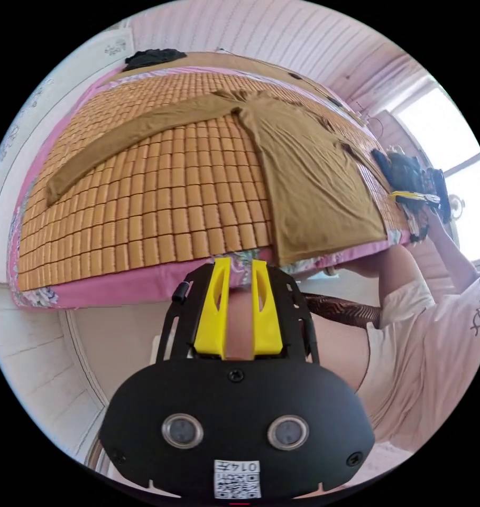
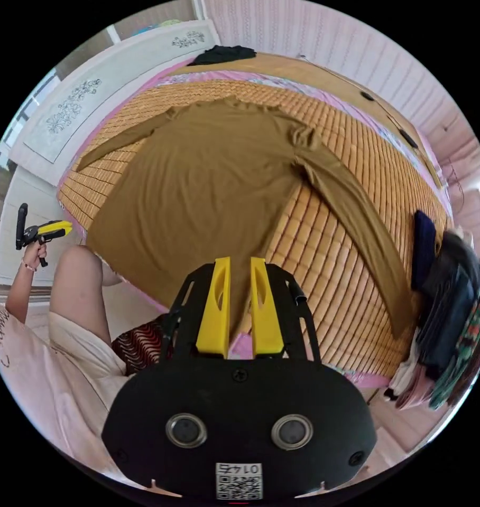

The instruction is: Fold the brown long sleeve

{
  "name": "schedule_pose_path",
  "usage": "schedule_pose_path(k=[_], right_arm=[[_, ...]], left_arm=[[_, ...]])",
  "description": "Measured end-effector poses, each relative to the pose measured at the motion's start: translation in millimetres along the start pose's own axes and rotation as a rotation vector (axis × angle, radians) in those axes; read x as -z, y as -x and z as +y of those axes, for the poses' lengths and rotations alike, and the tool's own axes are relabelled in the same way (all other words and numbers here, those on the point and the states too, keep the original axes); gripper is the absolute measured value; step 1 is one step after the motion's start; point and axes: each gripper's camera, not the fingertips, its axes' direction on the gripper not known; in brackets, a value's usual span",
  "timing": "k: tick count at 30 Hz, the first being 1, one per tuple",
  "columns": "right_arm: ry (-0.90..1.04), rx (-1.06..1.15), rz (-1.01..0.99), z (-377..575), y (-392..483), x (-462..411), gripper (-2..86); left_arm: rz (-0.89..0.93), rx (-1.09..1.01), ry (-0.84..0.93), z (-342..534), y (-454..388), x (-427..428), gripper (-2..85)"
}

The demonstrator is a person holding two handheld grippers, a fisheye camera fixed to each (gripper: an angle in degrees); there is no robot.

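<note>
The brown long sleeve [image 1: 308, 174] lies flat on a bamboo mat [image 1: 160, 211], collar at the far side, hem at the near edge. One sleeve [image 1: 134, 137] stretches out to the side across the mat. My left gripper [image 1: 241, 262] hovers off the bed's near edge, short of the hem, jaws nearly together and holding nothing. From the right gripper view, the shirt body [image 2: 208, 179] spreads ahead and its other sleeve [image 2: 356, 222] runs toward the bed's corner. My right gripper [image 2: 240, 261] hangs above the hem, jaws close together and empty. The left gripper [image 2: 52, 228] sits in a hand, off the bed.
A pile of folded clothes [image 2: 451, 306] sits at the bed's corner beside the sleeve end. A black garment [image 2: 219, 53] lies at the far side of the bed. The person's leg [image 2: 81, 285] presses against the near edge, with a patterned striped thing [image 2: 139, 338] beneath.
</note>
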Motion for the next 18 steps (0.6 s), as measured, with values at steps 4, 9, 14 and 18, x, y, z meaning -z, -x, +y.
schedule_pose_path(k=[4, 9, 14, 18], right_arm=[[0.044, -0.126, -0.108, 55.7, -11.7, -27.9, 9.6], [-0.018, -0.22, -0.167, 78.2, -10.4, -42.5, 3.9], [0.013, -0.175, -0.174, 97.4, -2.7, -42.2, -0.2], [0.044, -0.116, -0.144, 105.6, 9.1, -46.3, -0.3]], left_arm=[[0.002, -0.051, 0.072, -25.0, -44.4, -23.8, 8.4], [-0.126, -0.083, 0.214, -43.3, -69.8, -55.9, 6.4], [-0.163, -0.119, 0.229, -37.0, -83.6, -54.6, -0.3], [-0.132, -0.12, 0.253, -26.5, -85.2, -57.0, 0.4]])
